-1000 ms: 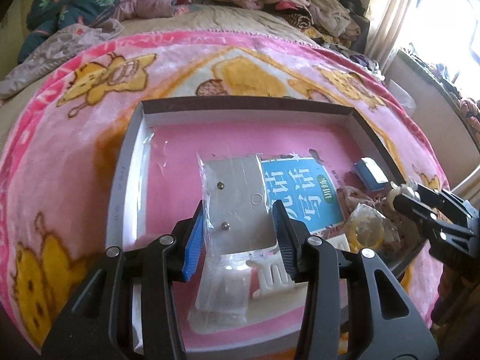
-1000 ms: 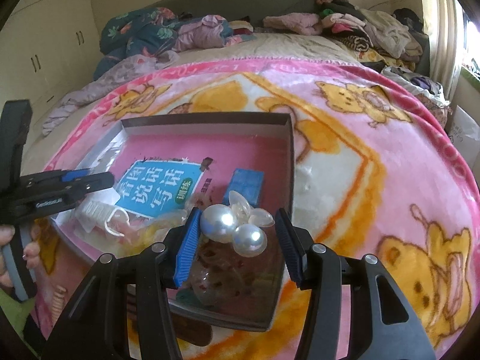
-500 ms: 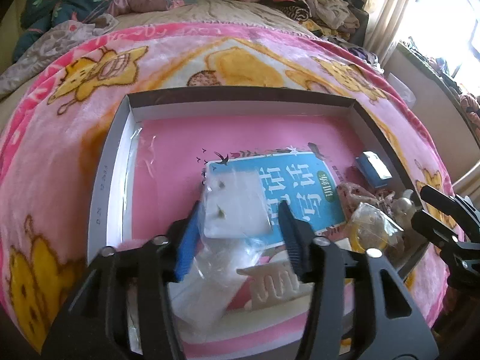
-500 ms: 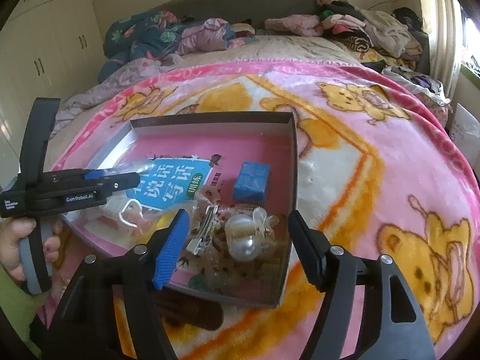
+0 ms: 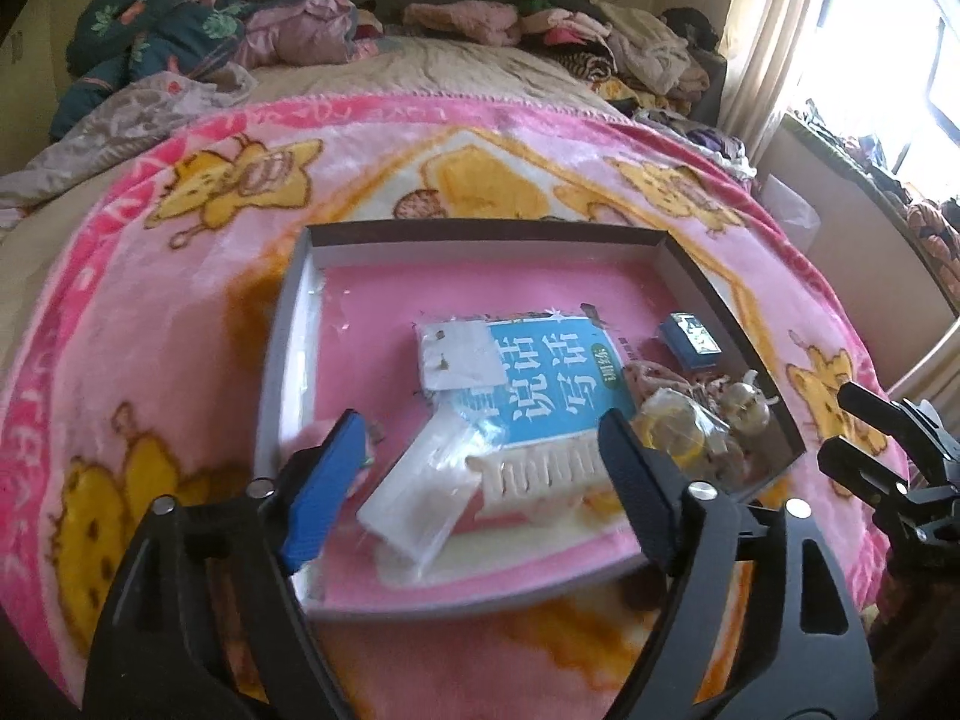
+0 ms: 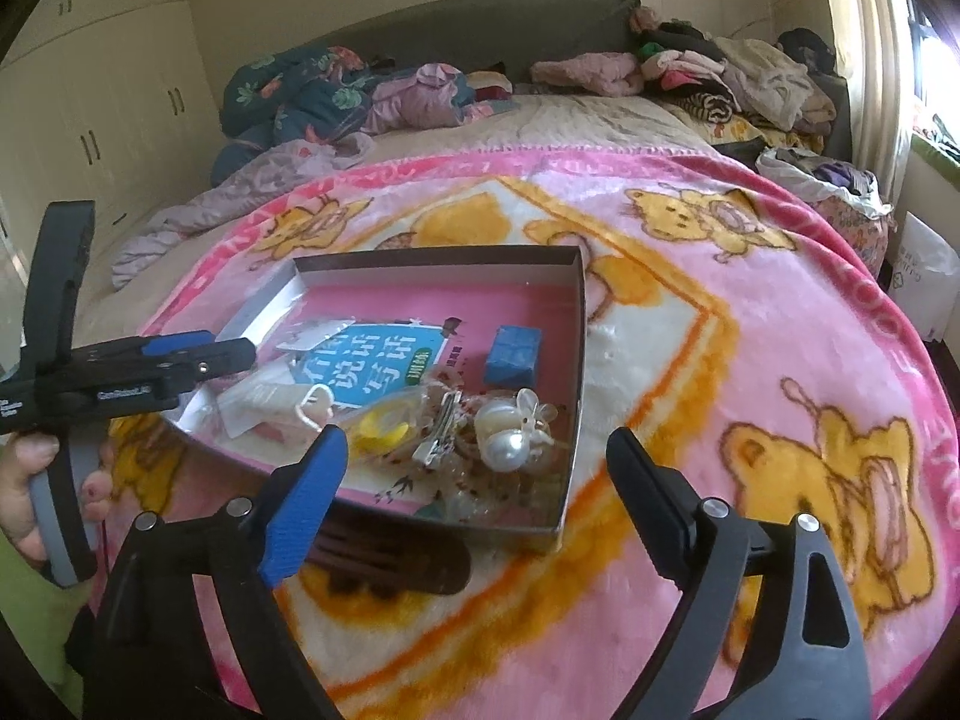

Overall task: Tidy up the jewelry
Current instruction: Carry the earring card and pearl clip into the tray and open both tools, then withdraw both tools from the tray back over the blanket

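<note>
A shallow pink-lined tray (image 5: 480,228) lies on the bed blanket. In it, an earring card in a clear bag (image 5: 459,357) rests on a blue booklet (image 5: 552,381), with a white comb (image 5: 540,471) and a clear bag (image 5: 420,504) in front. A pearl hair clip (image 6: 510,438) and a silver clip (image 6: 435,435) lie in the tray's near right corner (image 6: 564,516). My left gripper (image 5: 480,438) hangs above the tray's near edge. Its jaws are opening and hold nothing. My right gripper (image 6: 474,441) hovers over the corner, its jaws also opening and empty.
A small blue box (image 6: 512,354) and a bagged yellow item (image 6: 384,423) also lie in the tray. A dark brown clip (image 6: 390,558) pokes out under the tray's front edge. Clothes are piled at the bed's head (image 6: 720,72). A hand (image 6: 24,468) holds the left gripper (image 6: 246,351).
The left gripper let go of the earring card, which dropped onto the booklet. The right gripper released the pearl clip into the tray corner. Both pulled back and up, jaws widening.
</note>
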`<state>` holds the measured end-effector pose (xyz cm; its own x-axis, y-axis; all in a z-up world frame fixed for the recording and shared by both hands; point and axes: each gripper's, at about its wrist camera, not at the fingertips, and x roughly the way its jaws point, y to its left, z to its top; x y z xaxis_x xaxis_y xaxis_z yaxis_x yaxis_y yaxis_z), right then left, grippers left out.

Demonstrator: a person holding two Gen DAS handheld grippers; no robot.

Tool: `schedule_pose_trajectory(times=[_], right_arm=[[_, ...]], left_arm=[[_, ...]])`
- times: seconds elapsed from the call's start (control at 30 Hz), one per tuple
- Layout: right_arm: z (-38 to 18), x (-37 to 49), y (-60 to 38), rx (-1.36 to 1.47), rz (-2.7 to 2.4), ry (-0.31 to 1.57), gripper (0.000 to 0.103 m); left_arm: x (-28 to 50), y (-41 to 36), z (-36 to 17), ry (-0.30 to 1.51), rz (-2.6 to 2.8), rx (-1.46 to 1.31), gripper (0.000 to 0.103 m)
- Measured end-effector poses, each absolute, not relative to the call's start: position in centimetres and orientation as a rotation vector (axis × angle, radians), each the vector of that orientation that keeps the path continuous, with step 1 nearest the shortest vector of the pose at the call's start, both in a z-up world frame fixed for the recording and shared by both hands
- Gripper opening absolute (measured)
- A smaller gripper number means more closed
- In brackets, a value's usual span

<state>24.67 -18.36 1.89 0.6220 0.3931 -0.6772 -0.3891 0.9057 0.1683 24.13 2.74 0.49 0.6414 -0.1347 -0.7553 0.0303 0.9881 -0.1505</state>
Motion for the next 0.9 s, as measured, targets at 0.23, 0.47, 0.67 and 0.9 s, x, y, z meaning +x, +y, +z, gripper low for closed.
schedule_pose_trajectory(times=[0.23, 0.47, 0.67, 0.9], right_arm=[[2.7, 22.7, -18.6, 0.0, 0.458, 0.761, 0.091], [2.7, 21.2, -18.7, -0.004, 0.459, 0.759, 0.092], [2.1, 20.2, -18.7, -0.008, 0.462, 0.772, 0.092], [1.2, 19.0, -18.3, -0.015, 0.465, 0.79, 0.092]], left_arm=[[20.5, 3.7, 1.7, 0.839, -0.055, -0.129, 0.088], [17.3, 4.3, 1.6, 0.836, -0.031, -0.138, 0.089], [15.1, 5.2, 0.8, 0.849, -0.008, -0.138, 0.089], [13.3, 6.0, 0.1, 0.861, 0.01, -0.15, 0.089]])
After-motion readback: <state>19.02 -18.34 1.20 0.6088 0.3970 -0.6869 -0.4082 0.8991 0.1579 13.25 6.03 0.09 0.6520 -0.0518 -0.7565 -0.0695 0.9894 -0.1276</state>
